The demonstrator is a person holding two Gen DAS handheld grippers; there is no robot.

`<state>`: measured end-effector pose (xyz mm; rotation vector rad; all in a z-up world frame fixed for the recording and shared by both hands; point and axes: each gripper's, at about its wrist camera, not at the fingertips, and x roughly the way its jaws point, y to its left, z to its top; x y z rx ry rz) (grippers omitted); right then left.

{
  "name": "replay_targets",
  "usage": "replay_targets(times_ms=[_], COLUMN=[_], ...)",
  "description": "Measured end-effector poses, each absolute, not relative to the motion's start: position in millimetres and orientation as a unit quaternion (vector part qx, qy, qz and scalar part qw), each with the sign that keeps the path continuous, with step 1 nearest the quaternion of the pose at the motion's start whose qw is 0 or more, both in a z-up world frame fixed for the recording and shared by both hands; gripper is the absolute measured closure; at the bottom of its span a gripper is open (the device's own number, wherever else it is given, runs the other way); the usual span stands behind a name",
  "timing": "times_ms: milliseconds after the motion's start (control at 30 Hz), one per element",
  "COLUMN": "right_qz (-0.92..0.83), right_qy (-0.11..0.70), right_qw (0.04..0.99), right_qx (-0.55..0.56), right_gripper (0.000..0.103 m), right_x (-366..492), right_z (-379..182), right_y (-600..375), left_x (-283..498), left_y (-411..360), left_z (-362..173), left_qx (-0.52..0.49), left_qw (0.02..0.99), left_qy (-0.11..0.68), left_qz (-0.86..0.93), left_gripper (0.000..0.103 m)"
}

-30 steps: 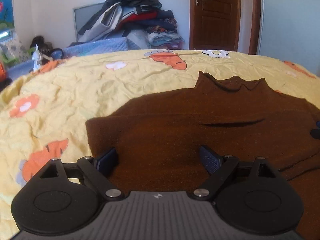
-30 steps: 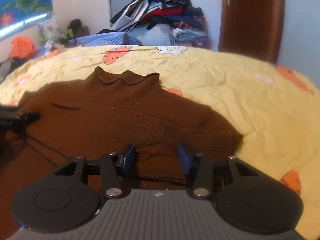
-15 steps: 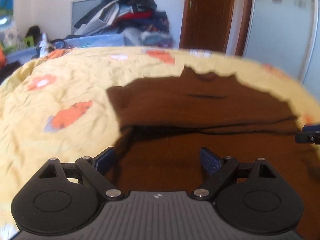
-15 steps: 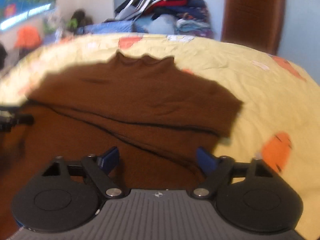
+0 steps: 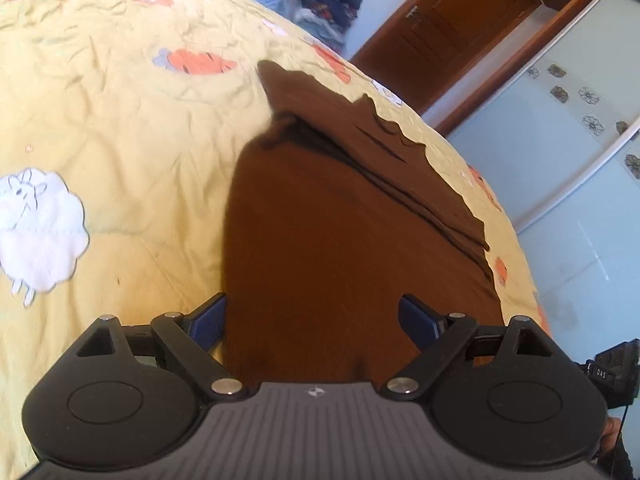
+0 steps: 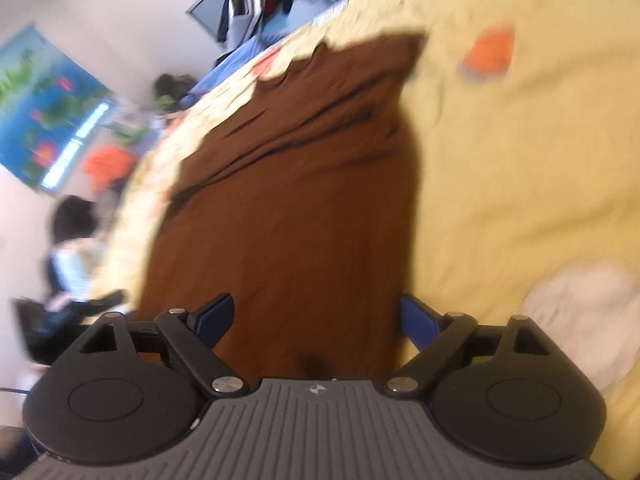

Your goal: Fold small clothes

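The dark brown knitted sweater [image 5: 340, 240] lies on the yellow flower-print quilt [image 5: 120, 140], sleeves apparently tucked across its chest, probably ready for a hem-to-collar fold. Both the left gripper [image 5: 312, 316] and right gripper [image 6: 316, 316] gape wide over its lower edge, gripping nothing (the right view is badly blurred, and the hem itself hides beneath the tools).

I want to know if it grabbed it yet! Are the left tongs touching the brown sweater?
Cannot tell. In the left wrist view the left tongs stand open over the brown sweater, with cloth between the fingers, but neither view plainly shows contact or a gap.
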<state>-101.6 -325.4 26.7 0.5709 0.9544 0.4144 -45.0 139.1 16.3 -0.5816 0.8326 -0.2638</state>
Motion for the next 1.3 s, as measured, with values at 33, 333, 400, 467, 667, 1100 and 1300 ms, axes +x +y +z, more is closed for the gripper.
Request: replay_targets(times_ms=[33, 333, 400, 467, 667, 1100, 1300], right_qz=[0.203, 0.212, 0.199, 0.200, 0.181, 0.225, 0.224], right_qy=[0.453, 0.474, 0.489, 0.483, 0.447, 0.478, 0.508], right_qw=[0.821, 0.768, 0.769, 0.775, 0.824, 0.762, 0.750], right_qx=[0.282, 0.374, 0.361, 0.356, 0.298, 0.374, 0.360], right_gripper=[0.014, 0.062, 0.089, 0.089, 0.090, 0.024, 0.085], right_x=[-103.0, -110.0, -107.0, -108.2, -121.5, -166.4, -163.4], right_z=[25.2, 9.4, 3.1, 3.8, 40.2, 13.3, 6.1], right_y=[-327.9, -343.4, -340.1, -339.1, -356.6, -345.8, -337.7], left_x=[-45.7, -62.5, -61.9, -62.6, -76.0, -124.5, -118.9], left_y=[140.3, 145.9, 144.9, 147.3, 151.3, 158.0, 148.4], left_z=[15.7, 8.5, 7.9, 9.9, 22.2, -5.6, -0.6], left_qx=[-0.287, -0.311, -0.289, -0.283, -0.233, -0.374, -0.330], left_qw=[0.860, 0.839, 0.843, 0.846, 0.865, 0.801, 0.812], left_qy=[0.401, 0.430, 0.442, 0.442, 0.436, 0.444, 0.463], left_qz=[-0.130, -0.120, -0.100, -0.097, -0.085, -0.144, -0.134], left_gripper=[0.013, 0.075, 0.095, 0.098, 0.101, 0.071, 0.093])
